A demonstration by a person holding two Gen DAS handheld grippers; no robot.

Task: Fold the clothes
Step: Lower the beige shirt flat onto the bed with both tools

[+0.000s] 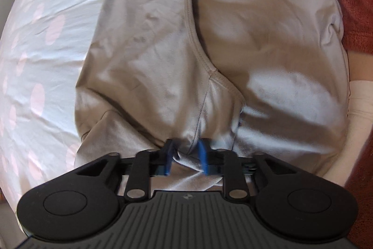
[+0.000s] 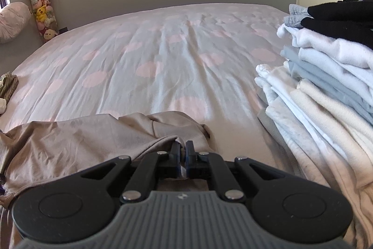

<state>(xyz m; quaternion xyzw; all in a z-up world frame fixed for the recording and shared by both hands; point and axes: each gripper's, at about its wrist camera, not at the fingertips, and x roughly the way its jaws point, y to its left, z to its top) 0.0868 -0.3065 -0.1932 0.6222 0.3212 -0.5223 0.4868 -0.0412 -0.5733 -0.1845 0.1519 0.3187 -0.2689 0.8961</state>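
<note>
Beige garment (image 1: 163, 58) bunched between left gripper (image 1: 185, 157) fingers, on bed.

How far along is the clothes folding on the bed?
Done: a tall stack of folded clothes sits on the bed. In hand: a beige garment, still rumpled, with a bunch of its cloth between the left gripper fingers and its edge pinched in the right gripper. Left: folding it, then a striped piece at the bed's edge.
</note>
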